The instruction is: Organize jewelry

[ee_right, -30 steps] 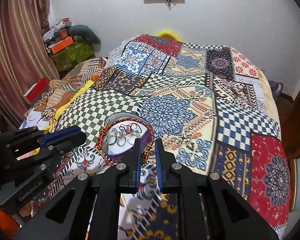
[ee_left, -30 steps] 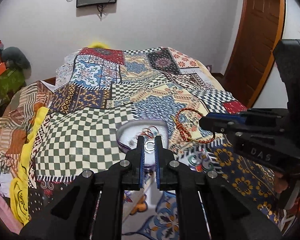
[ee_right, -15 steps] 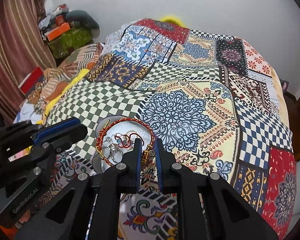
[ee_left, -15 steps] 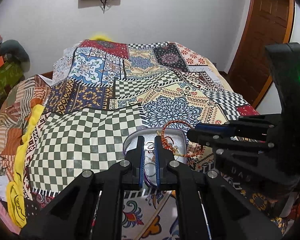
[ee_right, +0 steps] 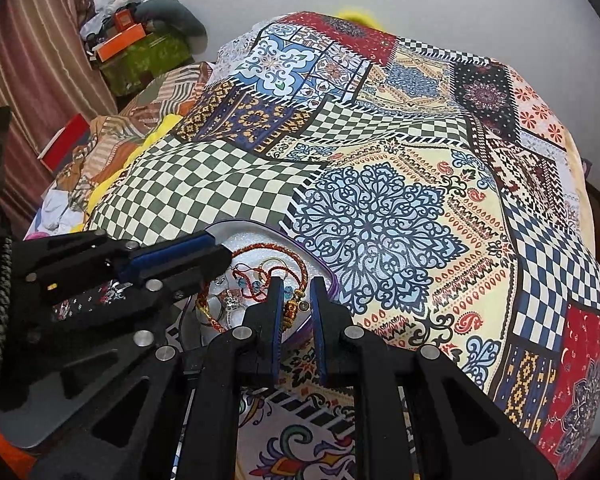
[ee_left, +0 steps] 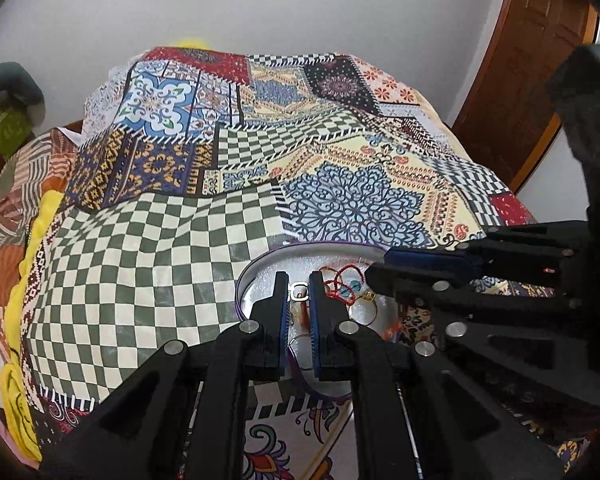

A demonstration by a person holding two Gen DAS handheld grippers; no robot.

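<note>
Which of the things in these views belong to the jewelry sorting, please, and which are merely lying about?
Belong to the job:
- silver ring in the left claw
- red braided bracelet at the right claw
- white tray
- gold hoop

Lying about:
- patchwork bedspread
- orange box
- wooden door
</note>
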